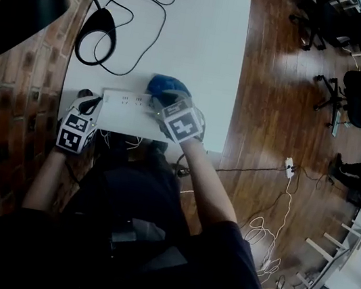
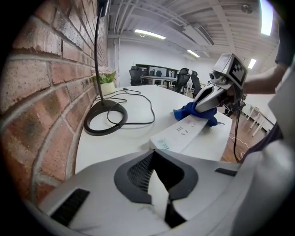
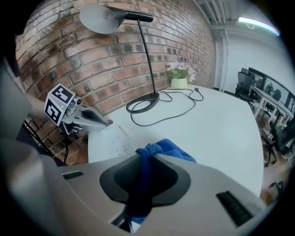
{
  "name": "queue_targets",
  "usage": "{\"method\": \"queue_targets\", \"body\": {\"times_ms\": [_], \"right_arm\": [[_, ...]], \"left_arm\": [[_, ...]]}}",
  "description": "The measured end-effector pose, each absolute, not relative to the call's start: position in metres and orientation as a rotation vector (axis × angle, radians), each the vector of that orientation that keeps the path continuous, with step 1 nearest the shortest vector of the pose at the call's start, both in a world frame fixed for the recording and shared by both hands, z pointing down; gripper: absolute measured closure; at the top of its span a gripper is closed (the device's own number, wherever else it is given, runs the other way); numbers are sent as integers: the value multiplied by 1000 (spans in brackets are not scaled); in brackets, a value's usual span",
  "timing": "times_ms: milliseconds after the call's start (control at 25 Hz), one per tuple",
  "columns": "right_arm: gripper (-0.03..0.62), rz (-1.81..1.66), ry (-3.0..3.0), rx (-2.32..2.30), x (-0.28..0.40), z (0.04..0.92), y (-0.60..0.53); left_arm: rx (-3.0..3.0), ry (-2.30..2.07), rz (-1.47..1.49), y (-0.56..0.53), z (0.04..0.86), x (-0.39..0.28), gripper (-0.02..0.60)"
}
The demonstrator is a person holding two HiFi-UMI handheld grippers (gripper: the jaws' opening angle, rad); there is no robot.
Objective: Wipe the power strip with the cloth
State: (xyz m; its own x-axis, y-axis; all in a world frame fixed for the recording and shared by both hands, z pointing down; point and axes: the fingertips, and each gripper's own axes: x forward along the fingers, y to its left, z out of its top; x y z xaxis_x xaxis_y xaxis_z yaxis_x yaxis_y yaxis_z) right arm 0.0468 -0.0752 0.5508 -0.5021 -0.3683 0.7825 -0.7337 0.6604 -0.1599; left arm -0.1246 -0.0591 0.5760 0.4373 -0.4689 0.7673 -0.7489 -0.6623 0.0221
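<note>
The left gripper (image 1: 89,106), jaws all but closed and empty, rested its tips on the power strip's (image 1: 126,100) near end, presumably to steady it. The right gripper (image 1: 163,106) clamped the blue cloth (image 1: 166,86), which was bunched ahead of its jaws over the strip's other end for wiping.

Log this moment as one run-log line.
phase: wipe | left gripper: shut, at end of strip | right gripper: shut on cloth, on strip

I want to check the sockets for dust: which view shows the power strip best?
The left gripper view: the power strip lies close, socket face clear, far end under the blue cloth. The head view shows it small from above; the right gripper view, only one end.
</note>
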Motion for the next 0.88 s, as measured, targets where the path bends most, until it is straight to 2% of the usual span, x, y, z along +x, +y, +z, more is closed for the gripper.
{"method": "queue_targets", "body": {"times_ms": [360, 480, 680, 880], "right_arm": [[556, 602, -1978, 853, 100, 576, -53], [557, 735, -2038, 966, 106, 568, -52], [556, 707, -2212, 817, 83, 531, -38], [545, 818, -2432, 692, 50, 483, -36]], "left_arm": [[2335, -1045, 1069, -59, 577, -125, 571], [2335, -1040, 1068, -60, 576, -124, 571], [2336, -1036, 1072, -59, 577, -124, 571], [2343, -1037, 1064, -61, 577, -124, 571]]}}
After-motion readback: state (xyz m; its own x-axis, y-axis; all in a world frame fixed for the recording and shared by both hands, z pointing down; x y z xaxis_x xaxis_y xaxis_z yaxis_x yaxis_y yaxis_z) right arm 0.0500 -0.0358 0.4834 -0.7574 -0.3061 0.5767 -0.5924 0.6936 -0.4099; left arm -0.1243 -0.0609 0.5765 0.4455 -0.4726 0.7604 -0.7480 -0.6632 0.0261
